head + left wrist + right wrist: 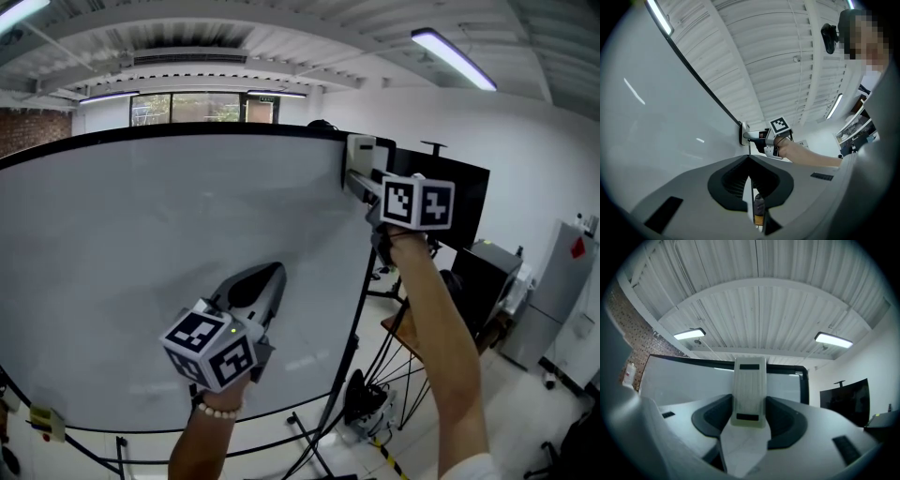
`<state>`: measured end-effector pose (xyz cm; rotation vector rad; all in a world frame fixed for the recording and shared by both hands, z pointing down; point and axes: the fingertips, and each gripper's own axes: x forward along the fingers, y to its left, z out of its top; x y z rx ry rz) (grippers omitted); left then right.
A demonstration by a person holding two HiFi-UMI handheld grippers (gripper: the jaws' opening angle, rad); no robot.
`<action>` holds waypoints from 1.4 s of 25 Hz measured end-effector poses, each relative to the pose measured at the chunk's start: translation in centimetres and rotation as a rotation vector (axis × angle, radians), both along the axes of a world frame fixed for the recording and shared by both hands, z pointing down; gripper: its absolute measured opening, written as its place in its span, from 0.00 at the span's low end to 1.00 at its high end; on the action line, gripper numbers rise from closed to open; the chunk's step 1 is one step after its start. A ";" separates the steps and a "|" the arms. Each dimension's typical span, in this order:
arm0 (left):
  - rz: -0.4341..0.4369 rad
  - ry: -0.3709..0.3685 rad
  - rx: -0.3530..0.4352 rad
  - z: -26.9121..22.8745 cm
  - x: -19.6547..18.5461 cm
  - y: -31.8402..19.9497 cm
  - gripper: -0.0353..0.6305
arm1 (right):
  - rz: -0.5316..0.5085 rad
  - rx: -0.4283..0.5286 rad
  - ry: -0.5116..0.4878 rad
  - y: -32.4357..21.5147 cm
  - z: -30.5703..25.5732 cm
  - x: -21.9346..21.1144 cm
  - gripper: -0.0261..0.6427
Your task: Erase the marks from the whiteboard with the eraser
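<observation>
The big whiteboard [141,262] stands upright and fills the left side of the head view. The right gripper [359,173] is up high, at the board's top right corner. Its fingers [711,416] are closed on the white eraser [750,389], one finger on each side. The eraser stands up between them, and its top end sticks out past the finger tips. In the left gripper view the eraser sits right against the board, just beside the black edge.

The left gripper [267,279] is lower down, in front of the middle of the board and well apart from the eraser. Its fingers [731,180] are pushed together, with only a thin slit between them, and they hold nothing. It is not clear if their tips touch the board.

The right gripper has a cube [417,202] with black and white squares on it, and the left one has a cube like it. A string of pale beads [217,410] is on the left wrist. A black screen [464,202] stands behind the right gripper. A long lamp [455,58] shines on the ceiling.
</observation>
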<state>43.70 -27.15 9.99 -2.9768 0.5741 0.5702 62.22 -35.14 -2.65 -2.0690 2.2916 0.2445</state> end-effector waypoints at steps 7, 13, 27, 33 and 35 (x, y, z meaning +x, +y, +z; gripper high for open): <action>-0.012 -0.040 -0.045 0.9 5.2 -1.0 0.05 | 0.012 0.003 -0.025 -0.1 -0.2 5.3 0.41; -0.011 -0.025 -0.086 1.3 7.8 -1.3 0.05 | 0.001 0.006 -0.032 0.1 0.5 8.3 0.42; -0.007 -0.017 -0.123 2.7 9.7 -1.2 0.05 | -0.005 -0.040 0.006 0.4 5.1 8.3 0.41; 0.007 -0.030 -0.138 3.3 9.5 -1.6 0.05 | 0.005 -0.112 0.008 0.0 6.4 8.0 0.41; 0.016 -0.031 -0.144 3.5 9.3 -1.5 0.05 | 0.019 -0.130 0.017 0.0 6.7 8.0 0.41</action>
